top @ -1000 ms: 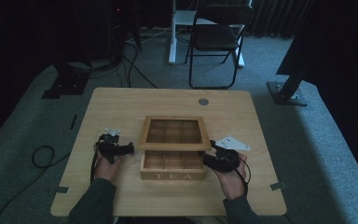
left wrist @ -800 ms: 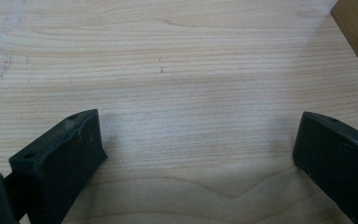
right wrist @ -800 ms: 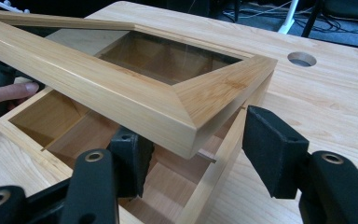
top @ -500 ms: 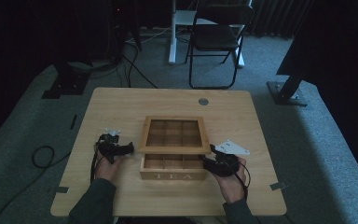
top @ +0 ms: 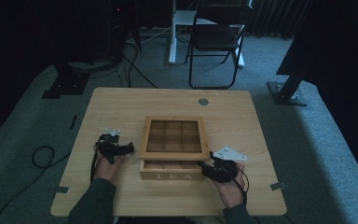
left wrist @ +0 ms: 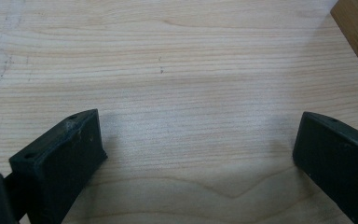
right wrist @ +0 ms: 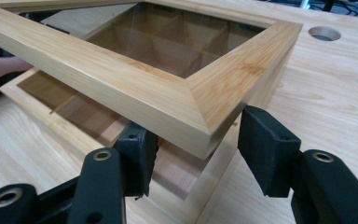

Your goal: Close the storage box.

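Closing right tool (right wrist: 196, 149) now straddles the raised lid's (right wrist: 200, 100) corner.

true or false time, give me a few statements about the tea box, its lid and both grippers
1. The wooden tea box has its glass-paned wooden lid raised. True.
2. The right gripper has a lid corner between its jaws. True.
3. The left gripper is clamped on the lid. False: its jaws stand wide apart over the bare light wooden table.
4. The box is round. False: it is rectangular, lettered TEA on its front.
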`<move>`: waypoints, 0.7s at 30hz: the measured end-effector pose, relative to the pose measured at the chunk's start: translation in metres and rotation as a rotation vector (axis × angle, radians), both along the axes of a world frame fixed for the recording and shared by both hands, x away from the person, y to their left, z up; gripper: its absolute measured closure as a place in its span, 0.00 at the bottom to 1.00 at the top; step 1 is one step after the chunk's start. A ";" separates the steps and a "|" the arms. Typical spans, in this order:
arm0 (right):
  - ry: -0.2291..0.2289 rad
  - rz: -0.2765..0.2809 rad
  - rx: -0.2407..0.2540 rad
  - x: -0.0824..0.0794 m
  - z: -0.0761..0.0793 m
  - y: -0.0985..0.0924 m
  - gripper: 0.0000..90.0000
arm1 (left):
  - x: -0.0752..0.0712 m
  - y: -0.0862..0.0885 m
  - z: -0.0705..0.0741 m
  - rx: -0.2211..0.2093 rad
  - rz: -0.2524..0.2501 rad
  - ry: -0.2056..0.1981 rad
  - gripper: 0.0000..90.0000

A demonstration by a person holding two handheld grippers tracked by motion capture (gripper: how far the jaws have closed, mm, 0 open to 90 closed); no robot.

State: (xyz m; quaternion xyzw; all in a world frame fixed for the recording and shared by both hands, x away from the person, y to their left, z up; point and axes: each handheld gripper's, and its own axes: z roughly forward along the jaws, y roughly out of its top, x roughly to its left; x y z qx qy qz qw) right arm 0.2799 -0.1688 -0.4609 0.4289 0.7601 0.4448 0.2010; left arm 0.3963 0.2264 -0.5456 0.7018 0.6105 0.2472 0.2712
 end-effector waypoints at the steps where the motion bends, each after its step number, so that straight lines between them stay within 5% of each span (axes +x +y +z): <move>1: -0.001 0.004 -0.004 0.000 -0.001 0.000 0.52 | 0.000 0.000 0.000 0.000 0.000 0.000 0.02; 21: 0.037 0.015 -0.044 -0.011 -0.018 0.001 0.52 | 0.000 0.000 0.000 -0.001 0.001 0.000 0.02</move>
